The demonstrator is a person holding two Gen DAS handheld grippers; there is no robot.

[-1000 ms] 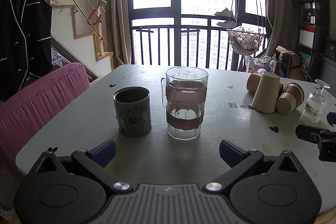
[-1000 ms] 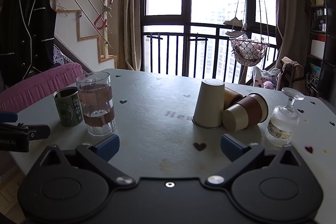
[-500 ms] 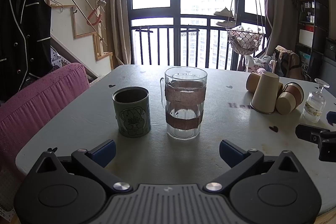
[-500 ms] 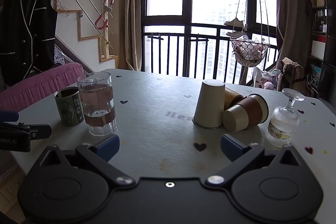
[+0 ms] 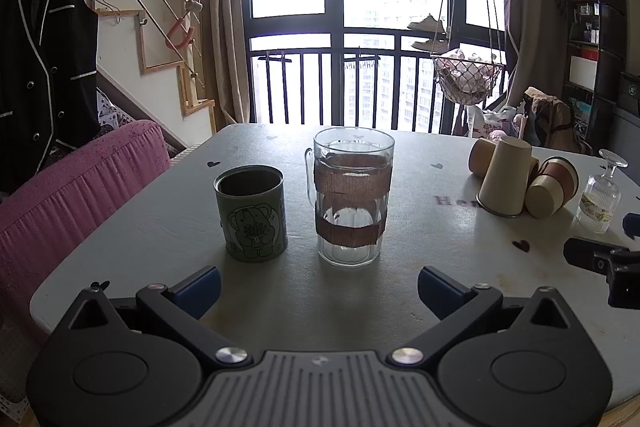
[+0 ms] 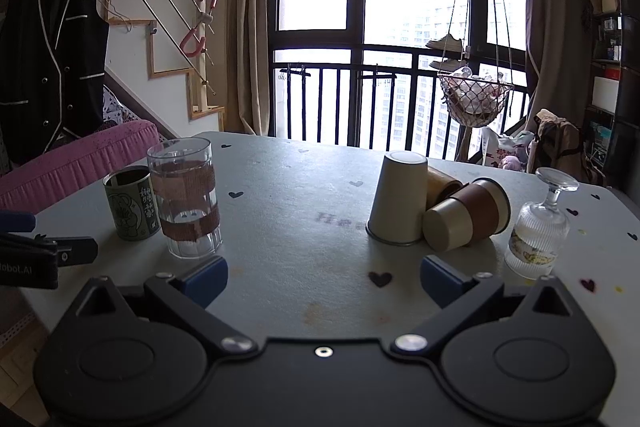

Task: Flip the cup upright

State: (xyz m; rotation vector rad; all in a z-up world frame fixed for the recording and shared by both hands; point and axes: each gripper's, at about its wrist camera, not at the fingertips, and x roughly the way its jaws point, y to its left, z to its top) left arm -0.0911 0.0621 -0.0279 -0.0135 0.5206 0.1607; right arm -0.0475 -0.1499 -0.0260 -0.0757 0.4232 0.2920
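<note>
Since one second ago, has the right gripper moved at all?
Yes, a little. The right gripper has eased forward and slightly right: the upside-down paper cup and the glass mug sit slightly lower and further left in its view.

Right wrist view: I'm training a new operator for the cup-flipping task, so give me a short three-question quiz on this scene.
1. True or false: the cream paper cup stands mouth down on the table.
2. Which vessel is already upright? A) stemmed glass B) green mug C) brown-sleeved cup
3. Fill in: the right gripper has its fingers ____ and holds nothing.

Key: 1 true; 2 B; 3 open
</note>
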